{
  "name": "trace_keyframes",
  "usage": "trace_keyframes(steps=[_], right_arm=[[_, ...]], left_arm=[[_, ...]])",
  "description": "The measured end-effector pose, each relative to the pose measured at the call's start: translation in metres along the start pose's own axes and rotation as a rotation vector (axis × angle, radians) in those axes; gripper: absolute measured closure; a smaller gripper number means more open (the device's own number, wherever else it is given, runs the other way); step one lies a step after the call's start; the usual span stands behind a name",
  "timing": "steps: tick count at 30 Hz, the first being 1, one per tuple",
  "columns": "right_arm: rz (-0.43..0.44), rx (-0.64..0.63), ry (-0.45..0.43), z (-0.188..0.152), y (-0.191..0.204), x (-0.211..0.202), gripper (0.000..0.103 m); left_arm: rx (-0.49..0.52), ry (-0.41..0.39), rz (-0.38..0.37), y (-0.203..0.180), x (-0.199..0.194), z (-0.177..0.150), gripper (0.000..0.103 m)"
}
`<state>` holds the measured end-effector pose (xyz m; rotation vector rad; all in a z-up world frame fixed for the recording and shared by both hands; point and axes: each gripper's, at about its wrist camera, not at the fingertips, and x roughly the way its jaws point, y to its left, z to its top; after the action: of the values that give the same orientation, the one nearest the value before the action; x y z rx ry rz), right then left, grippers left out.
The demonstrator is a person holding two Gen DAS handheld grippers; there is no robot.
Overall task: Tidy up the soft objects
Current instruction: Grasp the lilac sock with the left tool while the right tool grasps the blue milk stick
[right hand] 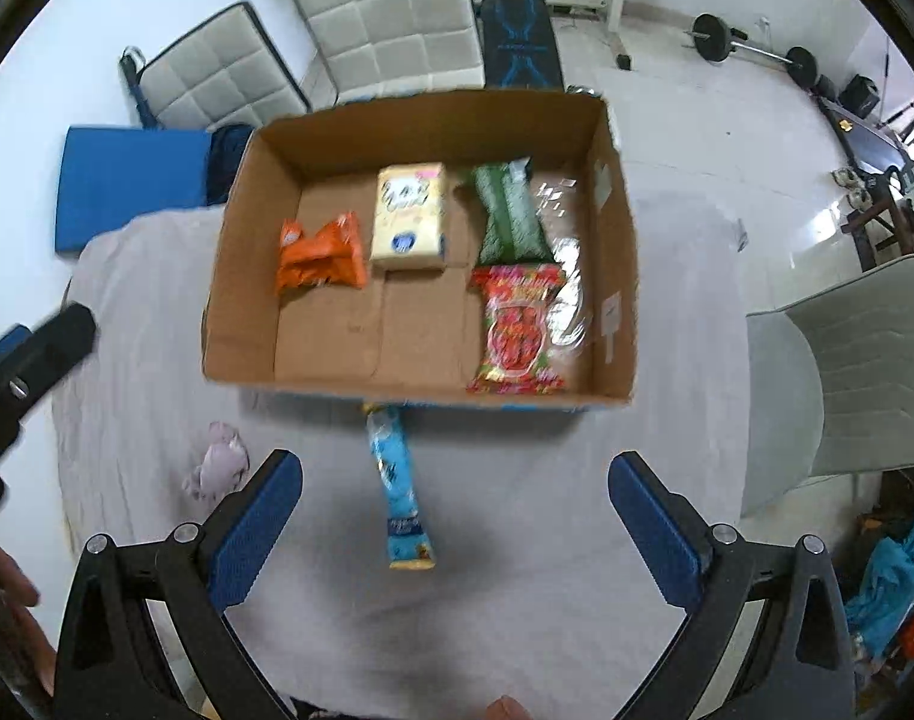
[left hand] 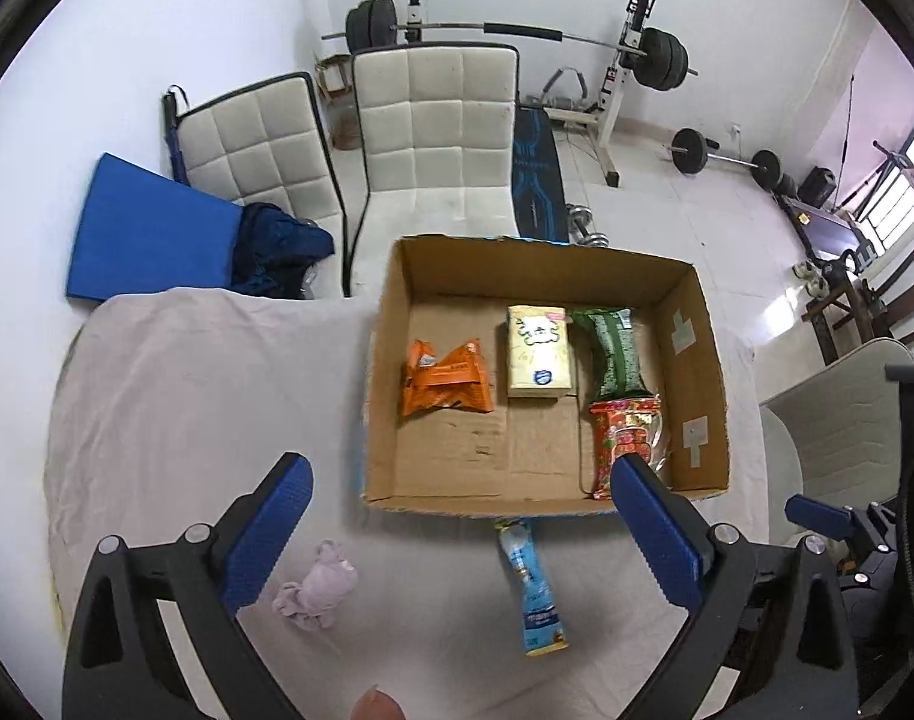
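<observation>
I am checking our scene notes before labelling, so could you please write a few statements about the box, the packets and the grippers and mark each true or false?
1. The orange packet lies inside the cardboard box. True.
2. The light blue packet is in the box. False: it lies on the cloth in front of the box.
3. The left gripper grips the purple soft item. False: its jaws are open and empty.
4. The right gripper is open. True.
5. The tissue pack sits between the orange and green packets. True.
</observation>
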<state>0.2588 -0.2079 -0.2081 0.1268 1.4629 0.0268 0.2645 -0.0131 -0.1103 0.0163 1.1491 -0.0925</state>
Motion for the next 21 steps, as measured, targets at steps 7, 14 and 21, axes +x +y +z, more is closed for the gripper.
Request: trace_keyframes(steps=[7,14,21], right_arm=[[0.015,-0.051,0.141,-0.031,0.025,0.062,0.0],[0.01,-0.098,0.277,-0.056,0.052,0.145,0.0],[-0.049,-0.113,0.345,-0.064,0.072,0.201,0.0]], left_arm=[[-0.035,0.08,0.098,0.052,0.016,-0.045,0.001],[-0.108,0.297,0.183,0.119,0.082,-0.113,0.001],[-0.103,0.438,0.197,0.141,0.152,-0.146,0.001]])
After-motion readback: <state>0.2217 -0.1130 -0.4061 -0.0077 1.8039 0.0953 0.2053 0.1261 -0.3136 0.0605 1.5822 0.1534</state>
